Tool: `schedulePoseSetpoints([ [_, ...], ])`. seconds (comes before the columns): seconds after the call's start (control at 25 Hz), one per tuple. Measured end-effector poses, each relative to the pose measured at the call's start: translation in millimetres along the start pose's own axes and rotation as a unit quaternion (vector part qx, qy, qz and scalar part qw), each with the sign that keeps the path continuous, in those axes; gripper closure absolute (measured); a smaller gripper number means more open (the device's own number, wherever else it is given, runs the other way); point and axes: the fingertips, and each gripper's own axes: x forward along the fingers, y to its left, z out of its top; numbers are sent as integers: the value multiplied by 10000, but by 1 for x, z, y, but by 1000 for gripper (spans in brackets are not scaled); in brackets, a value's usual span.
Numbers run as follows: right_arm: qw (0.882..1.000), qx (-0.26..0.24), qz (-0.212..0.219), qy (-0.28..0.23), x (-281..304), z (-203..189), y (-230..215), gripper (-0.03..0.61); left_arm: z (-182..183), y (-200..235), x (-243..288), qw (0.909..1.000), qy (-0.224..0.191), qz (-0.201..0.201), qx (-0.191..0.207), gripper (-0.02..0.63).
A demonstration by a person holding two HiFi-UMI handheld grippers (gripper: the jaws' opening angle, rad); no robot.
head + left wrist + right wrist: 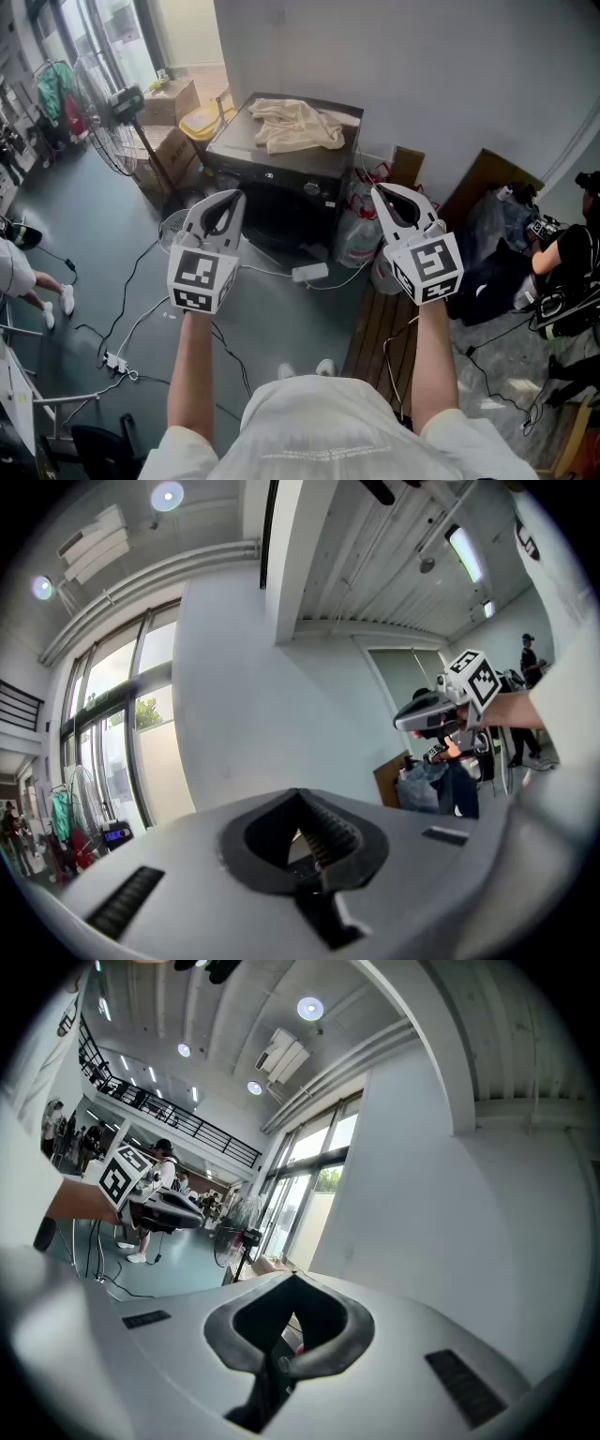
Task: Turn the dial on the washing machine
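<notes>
The black washing machine [281, 159] stands against the white wall, with a beige cloth [295, 124] lying on its lid. Small knobs [312, 188] show on its front control strip. Both grippers are held up level, well short of the machine. My left gripper [230, 195] is shut with nothing between its jaws; its tips [300, 794] meet in the left gripper view. My right gripper [380, 191] also looks shut and empty, and its tips [293, 1279] touch in the right gripper view. Each gripper view shows the other gripper off to the side.
A standing fan [112, 131], cardboard boxes [173, 98] and a yellow basin [202, 122] stand left of the machine. Bags [361, 234] lean at its right. A power strip [309, 273] and cables lie on the floor. A wooden bench [380, 337] runs right. People are at both edges.
</notes>
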Motion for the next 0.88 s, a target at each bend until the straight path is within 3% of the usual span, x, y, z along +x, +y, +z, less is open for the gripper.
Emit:
schedulePoseSetpoints([
  [0.32,9997,89,-2,-215,-5,-8,-14,565,-2,-12,8,9999,96,39,-24,598],
  [0.52,9949,733,259,-646,-12,-4,-27,565,1,-26,15,9998,147,103,-40,598],
  [0.88,9965,663,279,-417,-15,-36,-47,565,2,-48,23,9994,255,227,-115,598],
])
